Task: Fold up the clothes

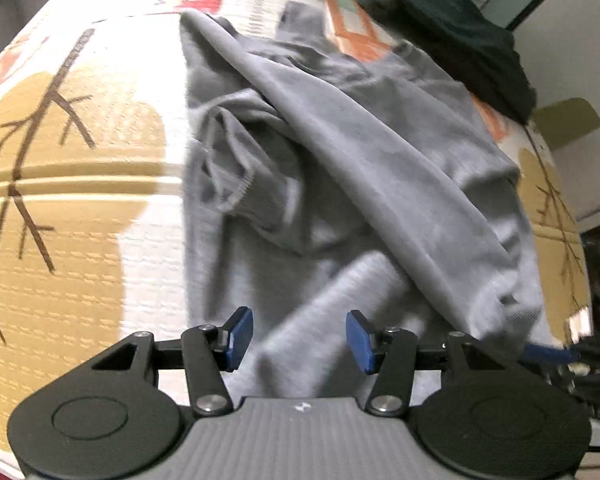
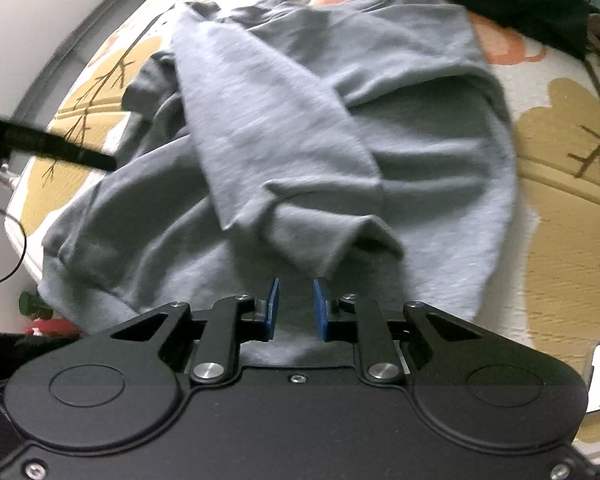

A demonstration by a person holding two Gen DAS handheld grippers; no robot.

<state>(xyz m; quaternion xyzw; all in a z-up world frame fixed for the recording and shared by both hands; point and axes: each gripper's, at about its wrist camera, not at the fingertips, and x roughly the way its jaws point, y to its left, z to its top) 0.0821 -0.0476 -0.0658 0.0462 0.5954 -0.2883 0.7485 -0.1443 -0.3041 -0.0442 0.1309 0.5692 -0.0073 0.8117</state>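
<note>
Blue pads of the left hand-held gripper (image 1: 300,338) stand apart and empty, the right hand-held gripper (image 2: 296,308) narrowed but holding nothing — below them, the soft, limp grey sweatshirt (image 1: 340,168) lies rumpled on a patterned mat (image 1: 68,184), best pinched at its ribbed hem.

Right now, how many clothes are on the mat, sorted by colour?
Grey: 1, the grey knit sweatshirt with a sleeve folded across it.
Dark green-black: 1, the crumpled dark garment behind it.
Total: 2
</note>
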